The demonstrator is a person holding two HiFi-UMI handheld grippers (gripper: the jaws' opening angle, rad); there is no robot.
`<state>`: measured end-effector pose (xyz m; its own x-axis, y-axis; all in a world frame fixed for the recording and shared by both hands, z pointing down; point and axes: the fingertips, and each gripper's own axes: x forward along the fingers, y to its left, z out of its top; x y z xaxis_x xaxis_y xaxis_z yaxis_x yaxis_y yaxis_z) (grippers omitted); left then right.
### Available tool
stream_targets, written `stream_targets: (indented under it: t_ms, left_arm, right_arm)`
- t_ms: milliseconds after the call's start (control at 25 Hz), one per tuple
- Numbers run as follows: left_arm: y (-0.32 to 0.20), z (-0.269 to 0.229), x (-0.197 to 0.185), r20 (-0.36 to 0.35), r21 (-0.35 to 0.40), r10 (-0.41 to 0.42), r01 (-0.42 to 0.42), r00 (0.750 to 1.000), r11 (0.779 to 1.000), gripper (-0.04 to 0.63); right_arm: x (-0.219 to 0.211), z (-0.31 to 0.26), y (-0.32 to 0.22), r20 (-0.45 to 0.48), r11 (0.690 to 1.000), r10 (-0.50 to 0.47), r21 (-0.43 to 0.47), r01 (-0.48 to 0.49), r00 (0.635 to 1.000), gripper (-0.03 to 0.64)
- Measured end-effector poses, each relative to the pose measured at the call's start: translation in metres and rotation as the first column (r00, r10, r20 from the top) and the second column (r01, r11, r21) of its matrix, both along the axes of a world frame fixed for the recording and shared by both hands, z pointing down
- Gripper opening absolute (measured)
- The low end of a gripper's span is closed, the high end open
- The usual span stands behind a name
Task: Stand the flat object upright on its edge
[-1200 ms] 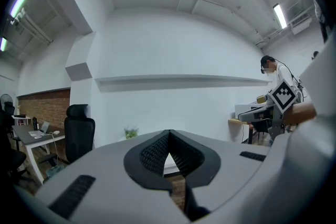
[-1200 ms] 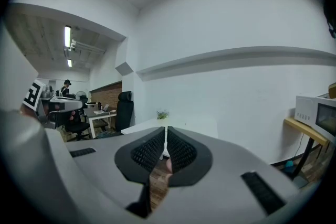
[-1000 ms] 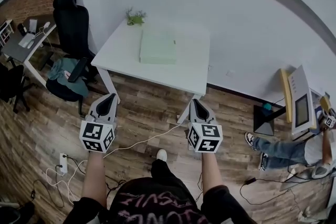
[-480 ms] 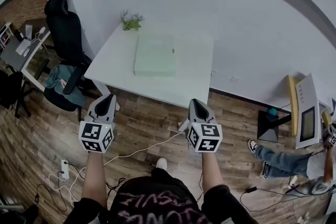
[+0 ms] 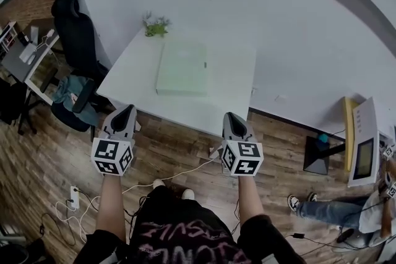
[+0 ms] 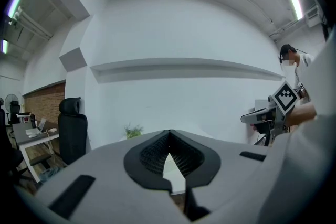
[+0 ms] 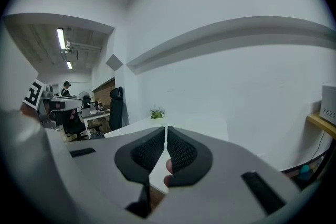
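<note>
Jaws pressed together, head view shows flat object (image 5: 181, 68)

Wall (image 5: 266, 15) was white; brick section (image 5: 25, 0) showed far left. Wood-plank floor (image 5: 179, 142) carried power strip (image 5: 75, 197). White table (image 5: 127, 80) stood against wall, potted plant (image 5: 156, 26) at its back corner. Black office chair (image 5: 74, 25) stood beside it. Ceiling strip lights (image 7: 61, 38) were lit.
</note>
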<state>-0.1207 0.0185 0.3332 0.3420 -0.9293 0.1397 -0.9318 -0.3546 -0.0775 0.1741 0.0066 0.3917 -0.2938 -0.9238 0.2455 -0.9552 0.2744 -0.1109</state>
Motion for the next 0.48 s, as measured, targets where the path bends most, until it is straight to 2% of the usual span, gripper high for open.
stream_targets:
  t_ms: [480]
  left_arm:
    - [-0.06,0.006,0.003,-0.021,0.004,0.024,-0.024,0.999,1.0,0.015]
  right_arm:
    - [0.007,0.005,-0.051,0.0,1.0,0.029,-0.009,-0.029,1.0,0.029]
